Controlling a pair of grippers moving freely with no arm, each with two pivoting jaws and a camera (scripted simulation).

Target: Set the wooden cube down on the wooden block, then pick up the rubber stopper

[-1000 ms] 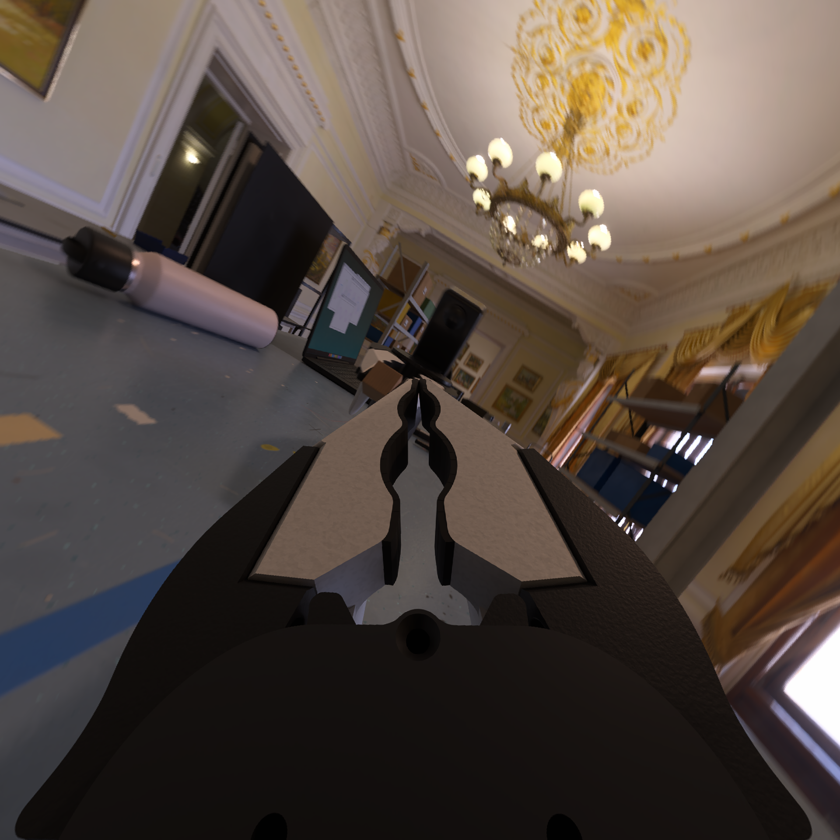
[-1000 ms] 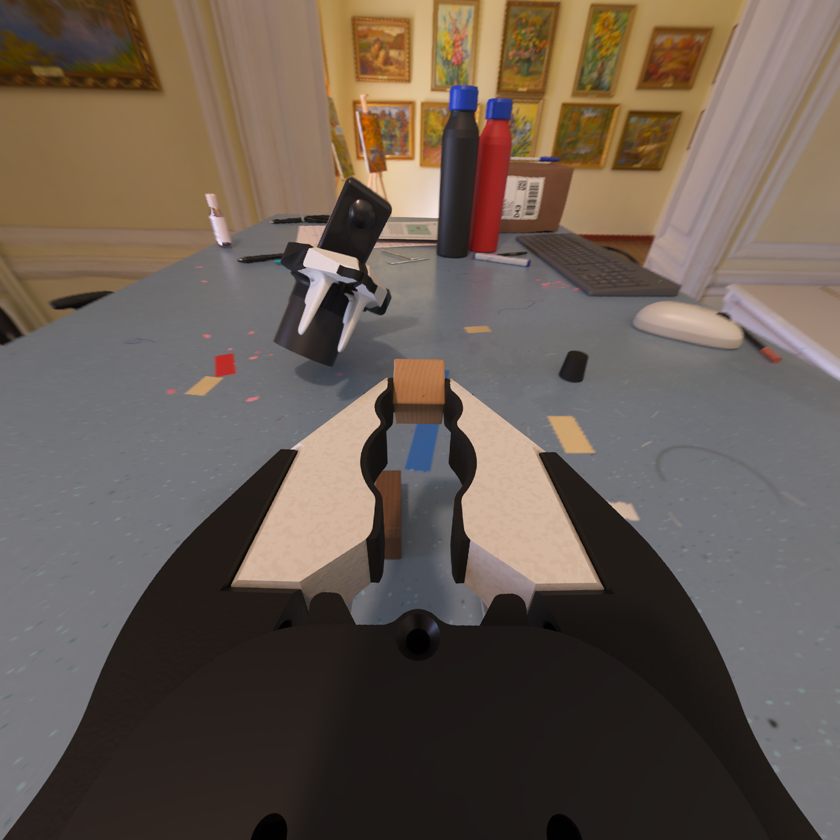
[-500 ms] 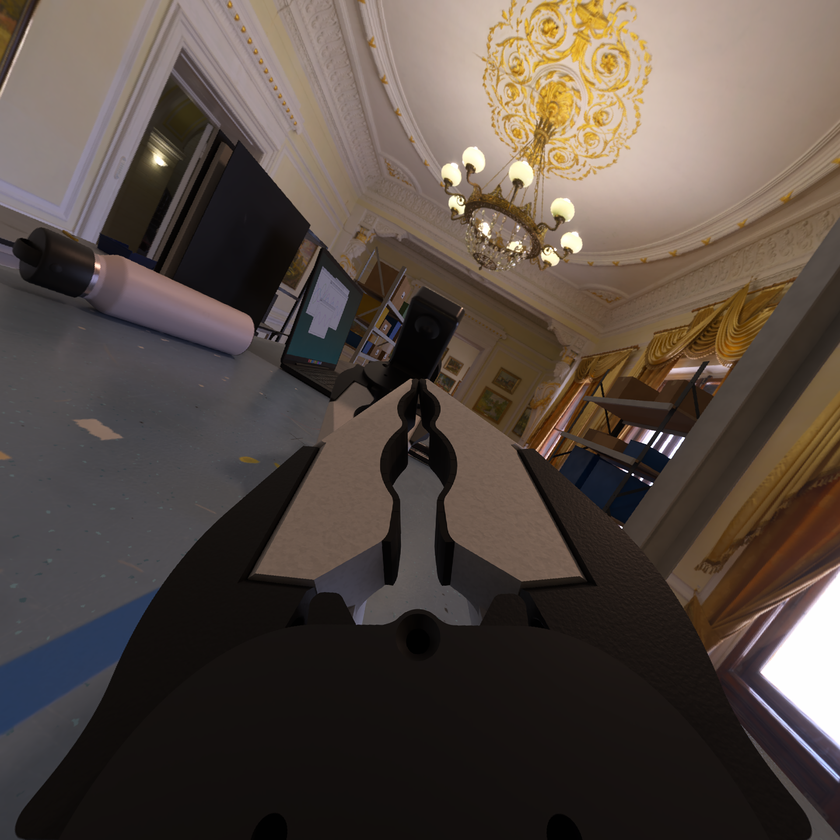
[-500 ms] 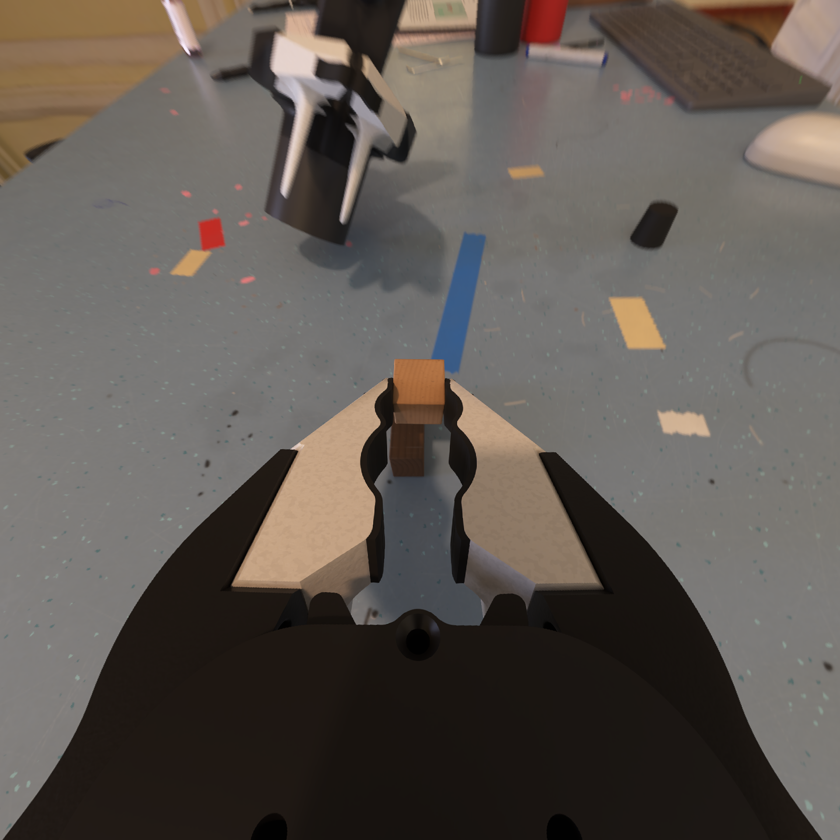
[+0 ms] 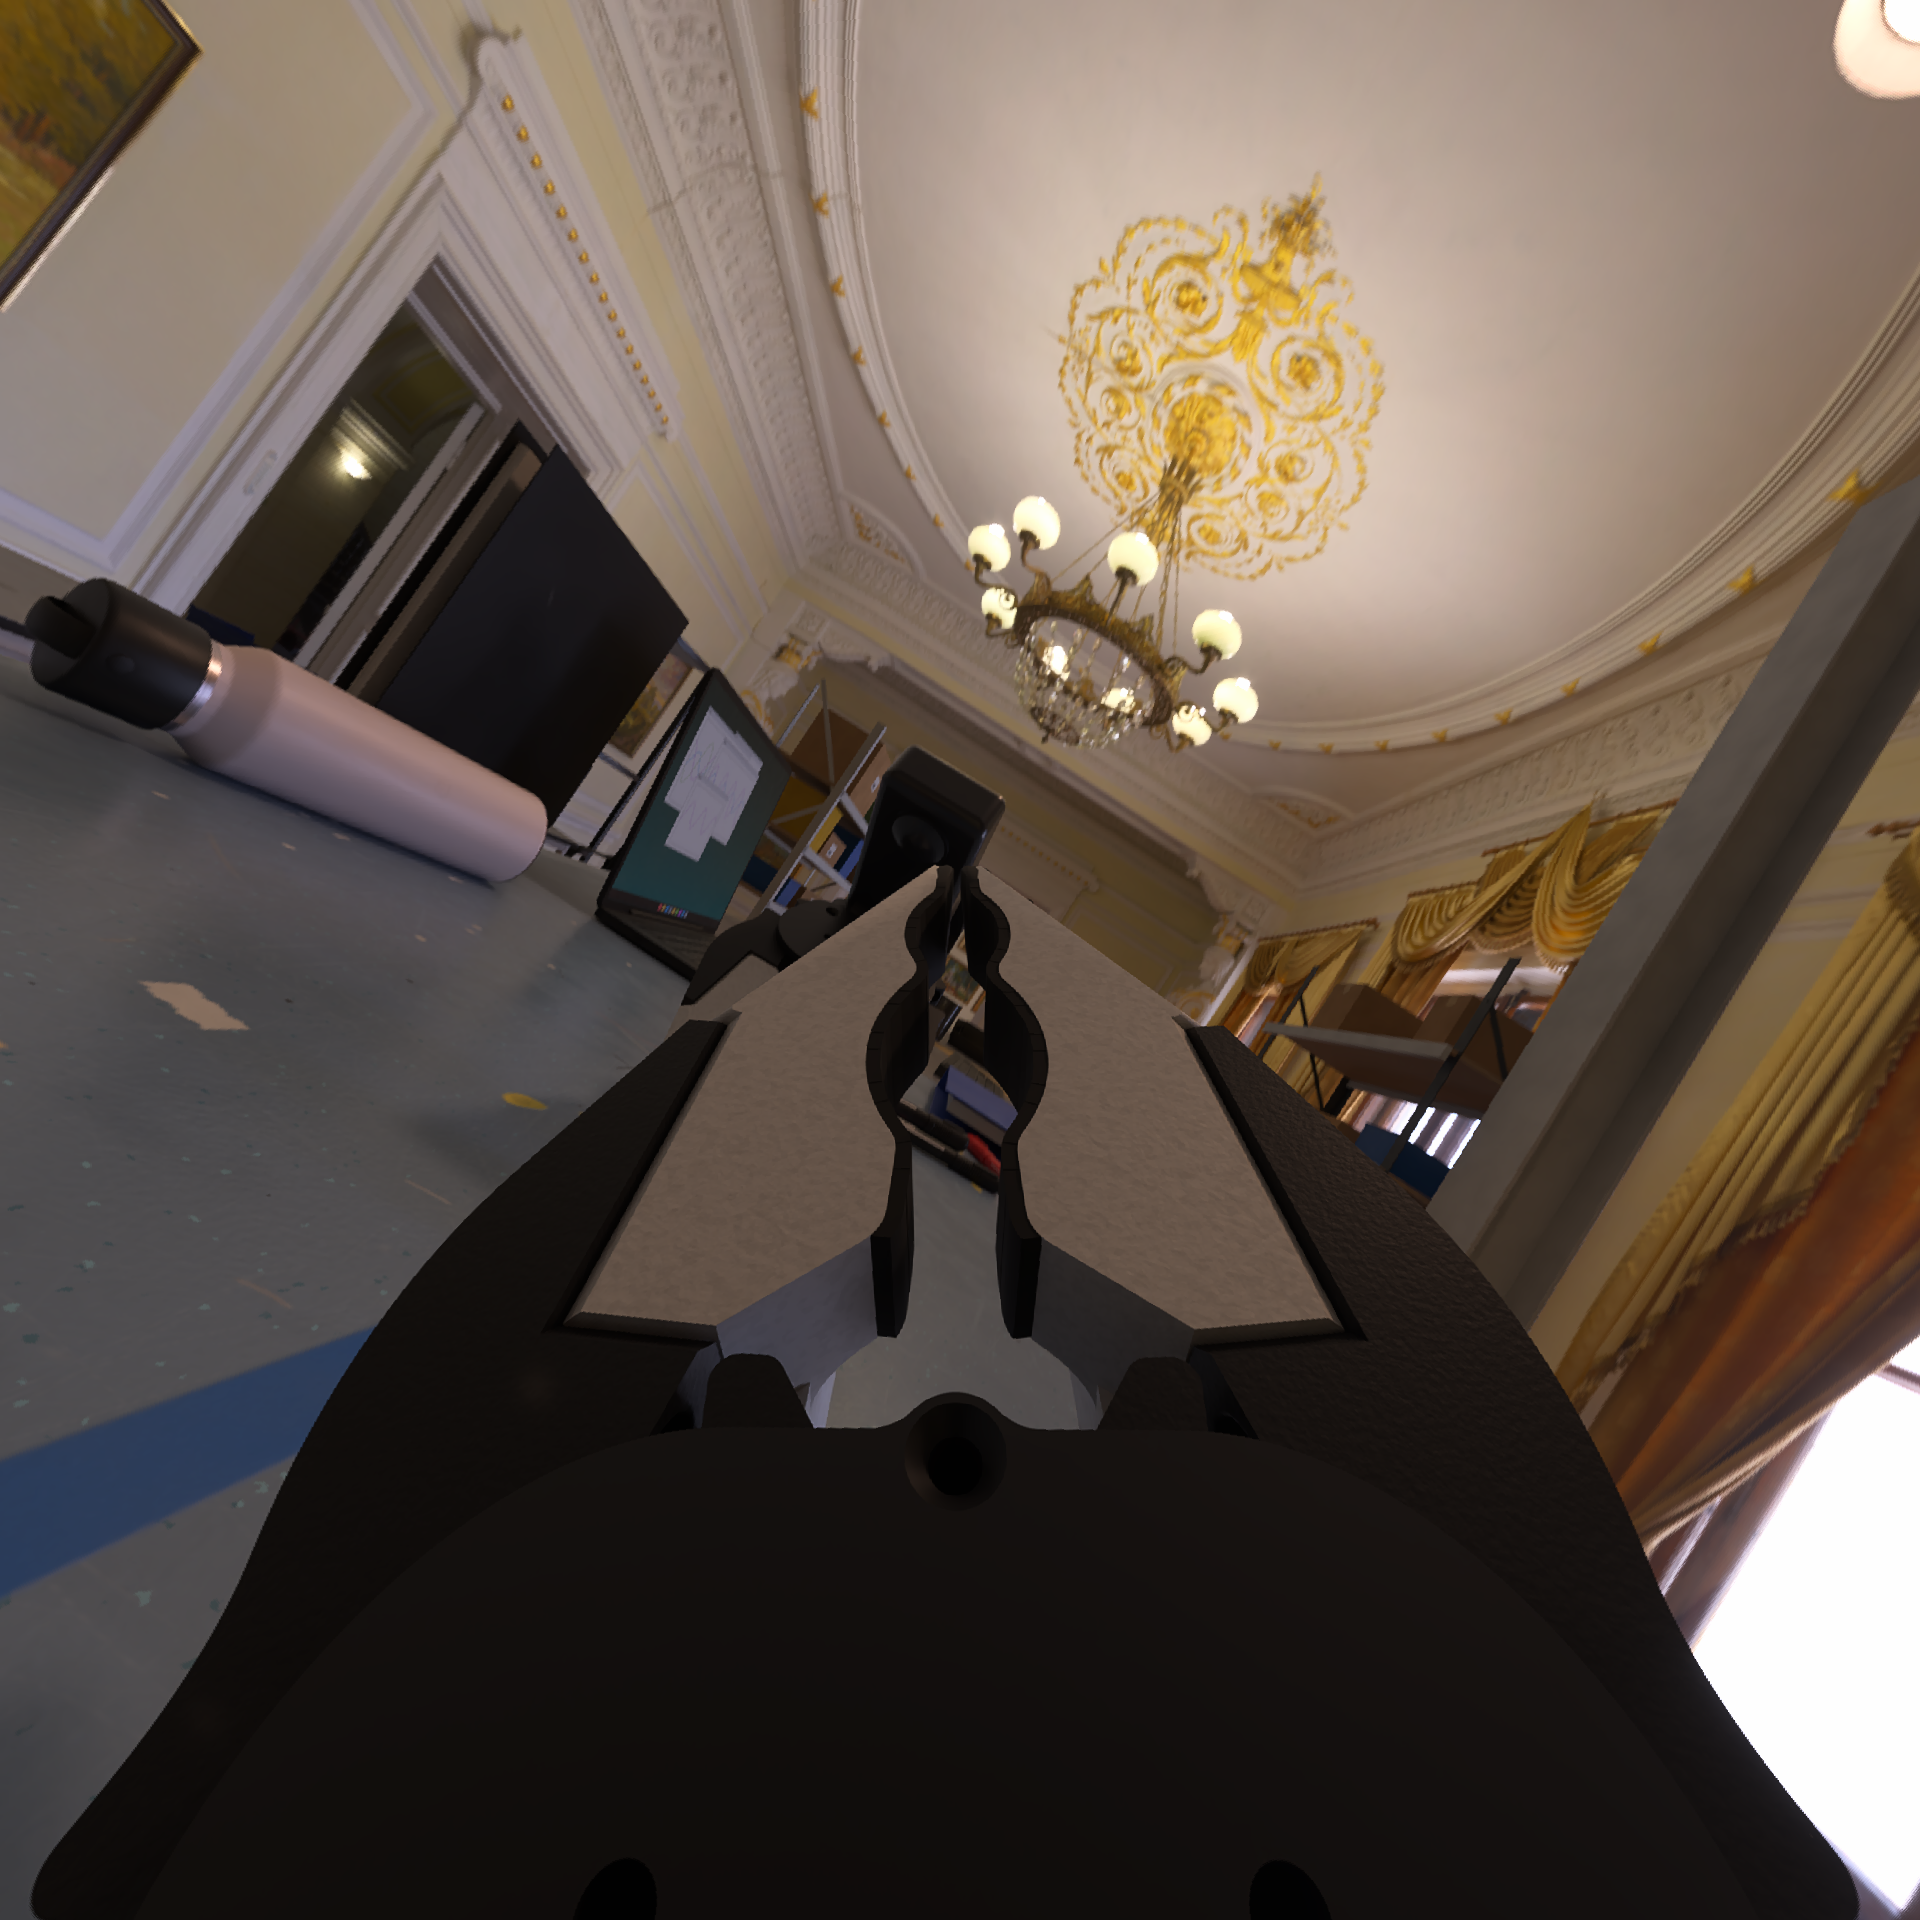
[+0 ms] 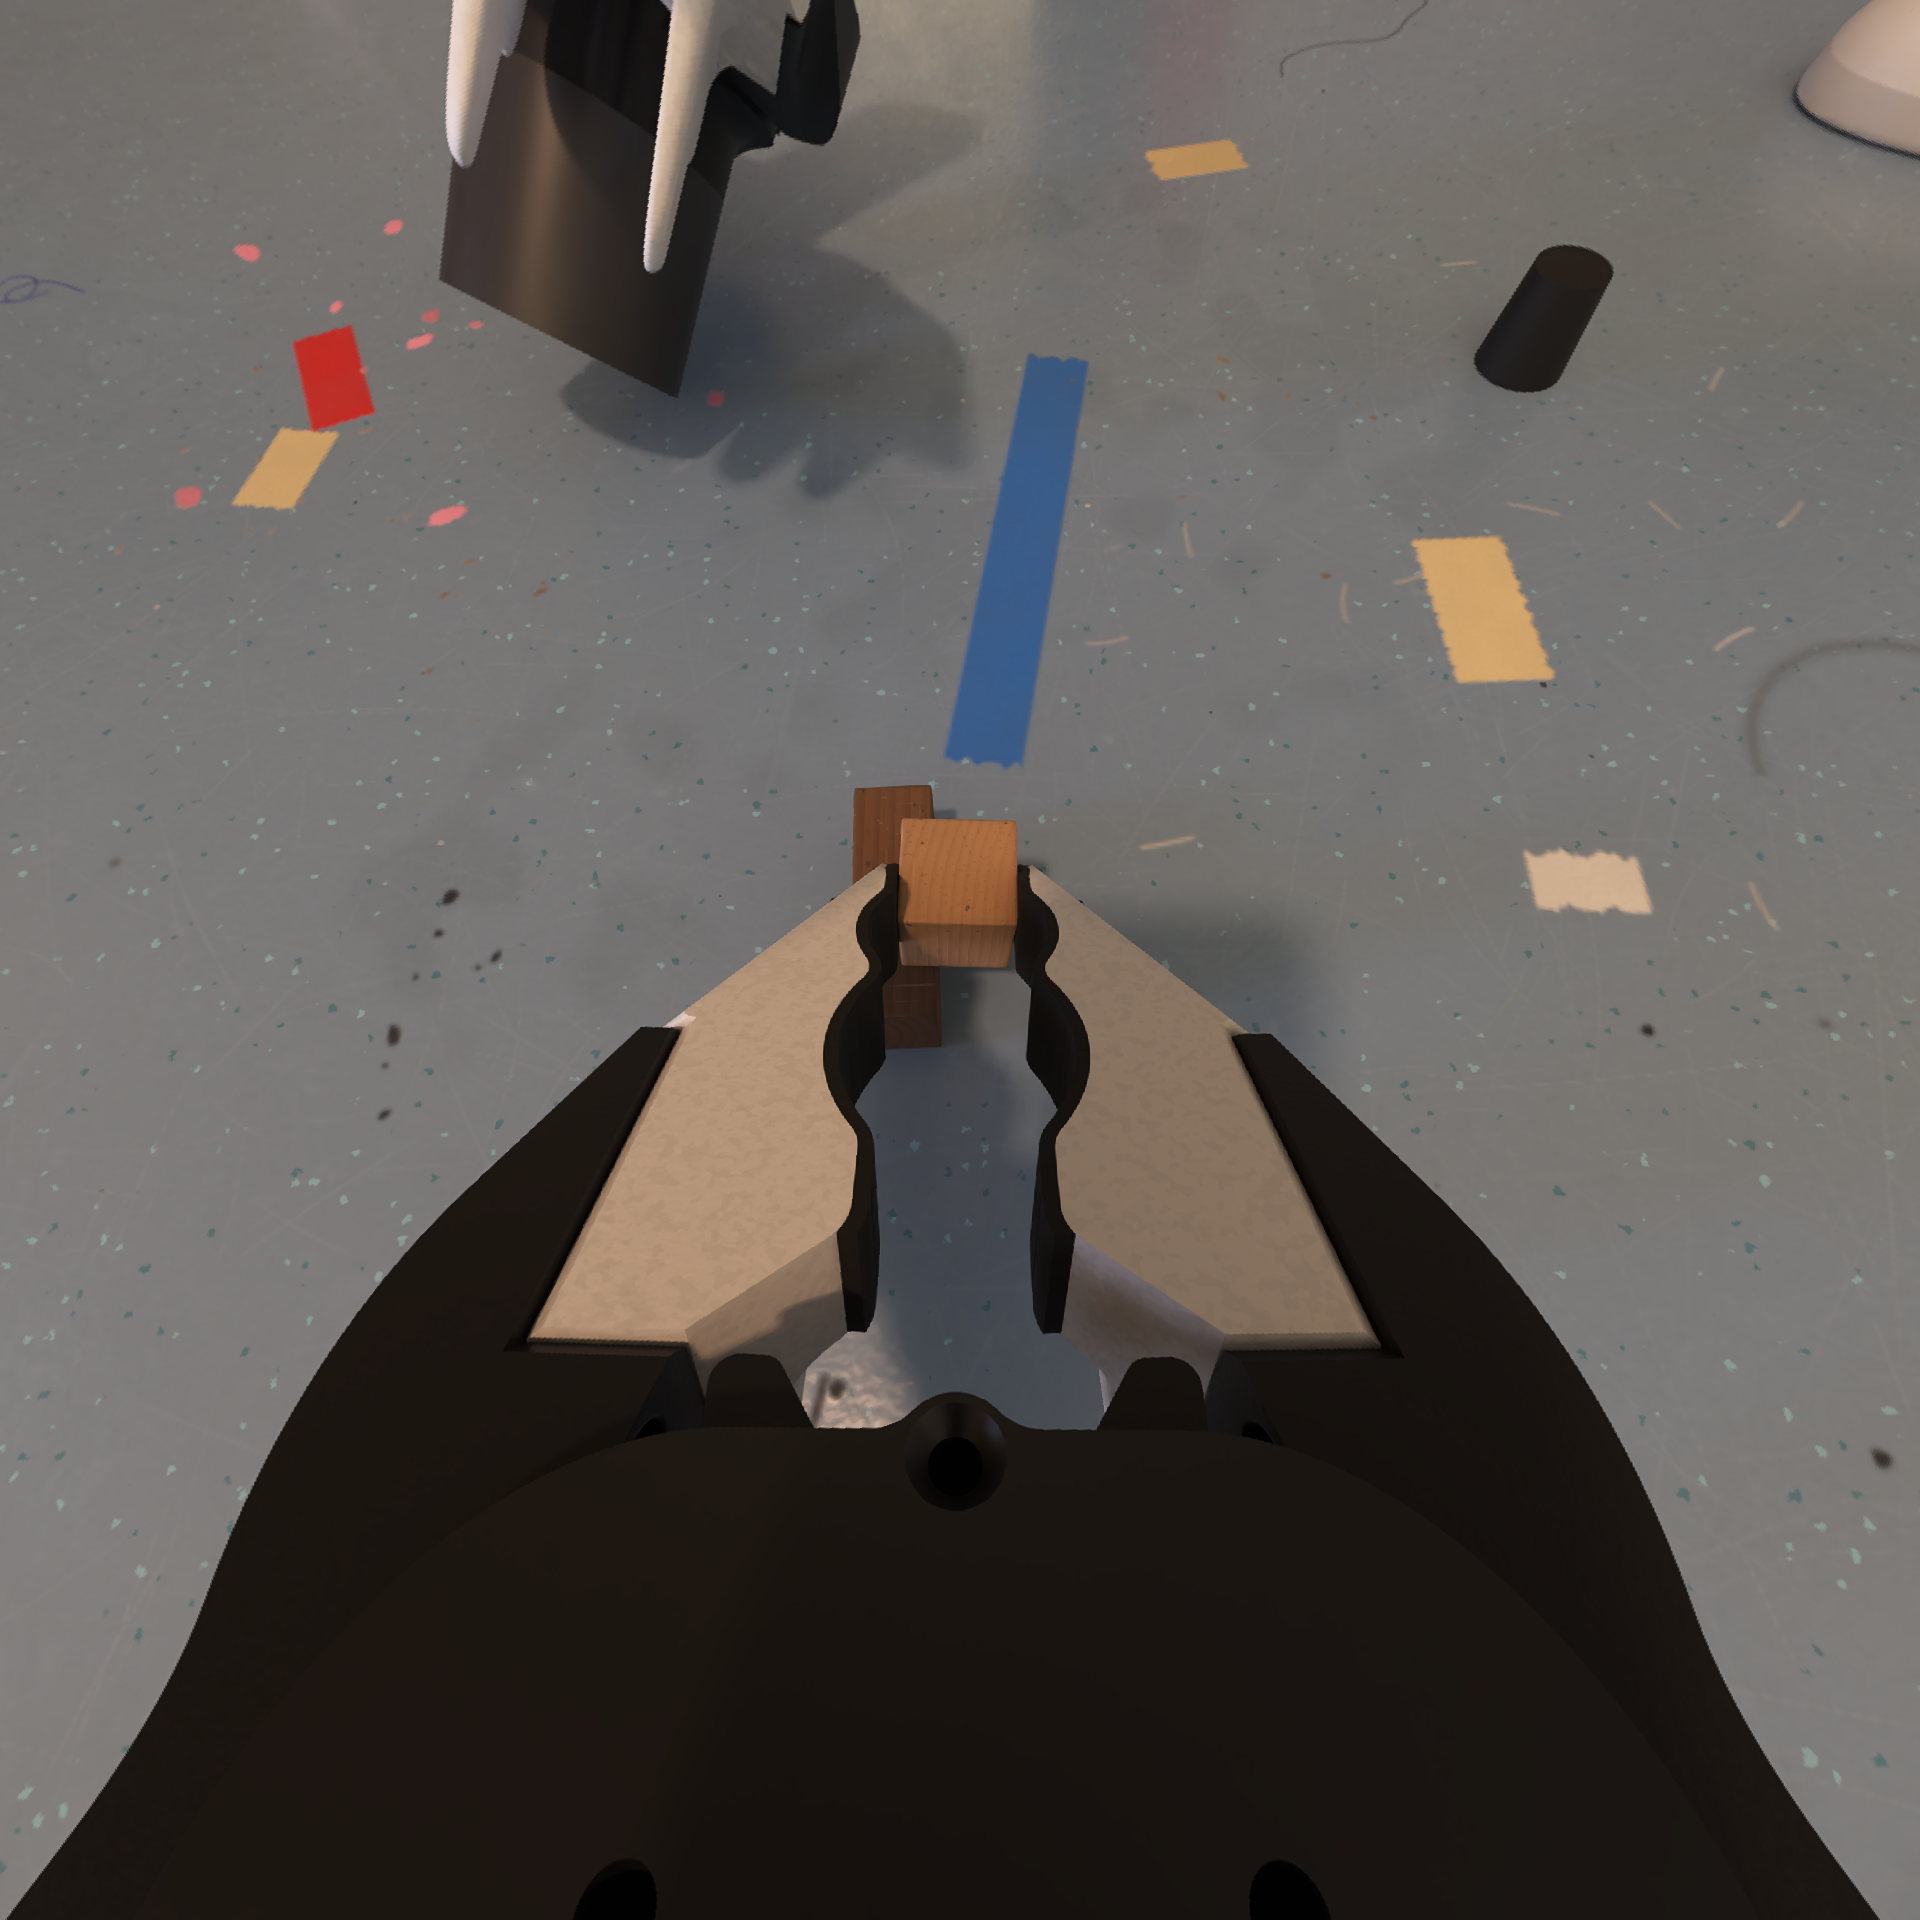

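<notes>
Jaws of right gripper [image 6: 957, 914] pinch wooden cube [image 6: 956, 873]; left gripper [image 5: 957, 883], closed empty, sees chandelier [image 5: 1107, 634]

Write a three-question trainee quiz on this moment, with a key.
1. True or false: the right gripper holds the wooden cube.
2. Which lies right of the blue tape strip? A) rubber stopper B) red tape piece
3. Fill in: the left gripper has its fingers ____.

Key
1. True; the cube hangs over the darker wooden block, not released.
2. A
3. shut, empty
</notes>
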